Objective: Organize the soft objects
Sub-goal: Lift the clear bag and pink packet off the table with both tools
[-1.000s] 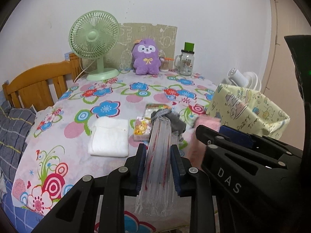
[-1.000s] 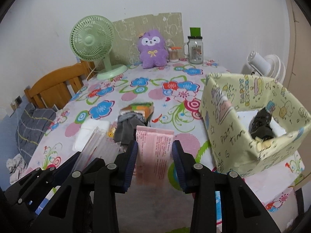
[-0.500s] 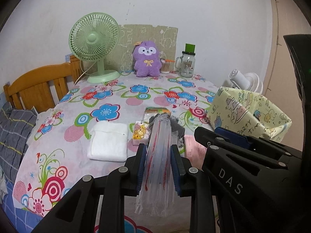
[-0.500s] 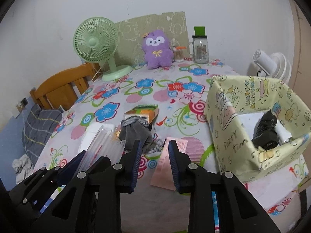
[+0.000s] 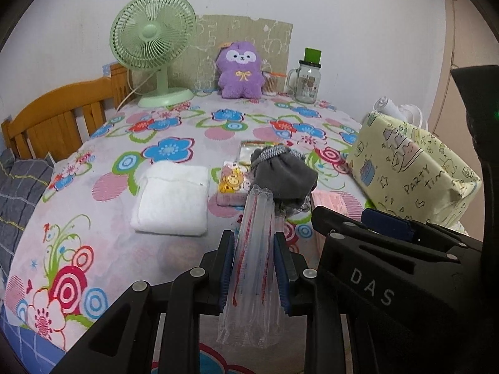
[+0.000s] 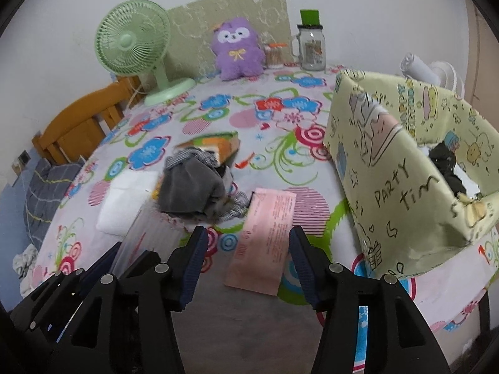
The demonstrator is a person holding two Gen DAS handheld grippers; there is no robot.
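My left gripper (image 5: 254, 272) is shut on a clear plastic packet with red stripes (image 5: 254, 265) and holds it above the table's near edge. My right gripper (image 6: 246, 263) is open and empty above a pink packet (image 6: 265, 240) that lies flat on the tablecloth. A grey cloth heap (image 6: 193, 187) lies beyond it, on an orange-green packet (image 6: 218, 145). A folded white towel (image 5: 171, 201) and a cartoon tissue pack (image 5: 232, 184) lie on the left. The yellow party box (image 6: 399, 187) on the right holds a black item (image 6: 446, 168) on something white.
A green fan (image 5: 152, 40), a purple plush (image 5: 240, 70), a small jar (image 5: 272, 82) and a glass mug (image 5: 307, 78) stand along the far edge. A wooden chair (image 5: 59, 118) is at the left. A white fan (image 6: 433, 71) stands behind the box.
My right gripper let go of the pink packet and opened wide; the packet now lies on the table. My left gripper still holds the clear packet.
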